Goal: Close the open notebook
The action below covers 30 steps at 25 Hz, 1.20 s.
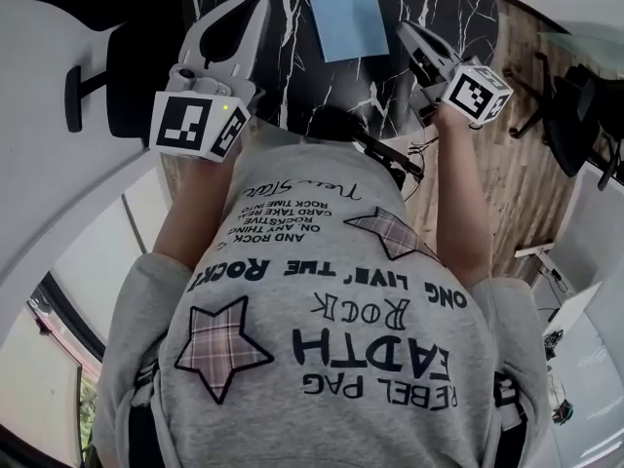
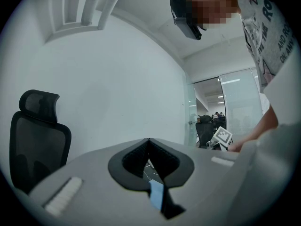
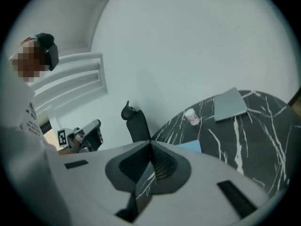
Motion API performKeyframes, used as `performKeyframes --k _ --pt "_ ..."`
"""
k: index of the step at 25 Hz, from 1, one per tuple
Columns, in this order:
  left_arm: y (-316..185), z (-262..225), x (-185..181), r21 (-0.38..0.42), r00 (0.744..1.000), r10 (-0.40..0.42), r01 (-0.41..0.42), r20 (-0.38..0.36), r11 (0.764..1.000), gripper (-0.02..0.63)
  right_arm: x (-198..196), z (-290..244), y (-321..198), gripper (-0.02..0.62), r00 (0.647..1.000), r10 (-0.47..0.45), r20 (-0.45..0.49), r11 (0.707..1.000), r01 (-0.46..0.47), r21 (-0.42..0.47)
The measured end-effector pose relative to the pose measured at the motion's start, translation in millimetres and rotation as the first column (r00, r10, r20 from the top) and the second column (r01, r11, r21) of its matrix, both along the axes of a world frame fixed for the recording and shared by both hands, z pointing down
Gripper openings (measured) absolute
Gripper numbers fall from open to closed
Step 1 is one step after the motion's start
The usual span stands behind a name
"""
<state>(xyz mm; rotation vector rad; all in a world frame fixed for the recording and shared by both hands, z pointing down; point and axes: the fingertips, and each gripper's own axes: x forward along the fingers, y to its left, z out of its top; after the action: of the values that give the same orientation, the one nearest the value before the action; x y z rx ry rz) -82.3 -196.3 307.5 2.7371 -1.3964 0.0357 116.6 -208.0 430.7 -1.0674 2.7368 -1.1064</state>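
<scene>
notebook [image 1: 346, 16] is seen closed on bench [image 1: 283, 18] | left tongs [image 1: 261, 0], right tongs [image 1: 402, 27] are pressed together, empty | cover is best left untouched

Hand-held gripper [image 2: 149, 140], jaws together; black chair [image 2: 38, 135] at left

Even, cool indoor light, soft shadows. Fisheye bending and dark vignette at edges in both gripper views. Near foreground blurred.
</scene>
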Motion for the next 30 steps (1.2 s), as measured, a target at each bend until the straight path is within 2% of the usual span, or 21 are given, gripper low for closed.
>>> performKeyframes --k 6,15,23,30 --pt "-4 -8 -6 0.019 1.0 -0.015 0.015 0.0 1.0 0.009 28 -58 -1 0.012 0.995 0.096 -0.038 0.981 -0.088 0.174" --pt "-9 -16 -7 0.028 1.0 -0.024 0.024 -0.009 0.999 0.009 38 -124 11 0.012 0.971 0.204 -0.124 0.92 -0.146 0.363" --pt "-4 -25 -7 0.047 1.0 -0.014 0.015 -0.009 0.999 0.009 35 -153 29 0.012 0.953 0.245 -0.178 0.878 -0.14 0.458" --pt "-10 -34 -1 0.058 1.0 -0.007 0.008 -0.006 0.998 0.009 41 -153 31 0.012 0.943 0.267 -0.197 0.875 -0.152 0.459"
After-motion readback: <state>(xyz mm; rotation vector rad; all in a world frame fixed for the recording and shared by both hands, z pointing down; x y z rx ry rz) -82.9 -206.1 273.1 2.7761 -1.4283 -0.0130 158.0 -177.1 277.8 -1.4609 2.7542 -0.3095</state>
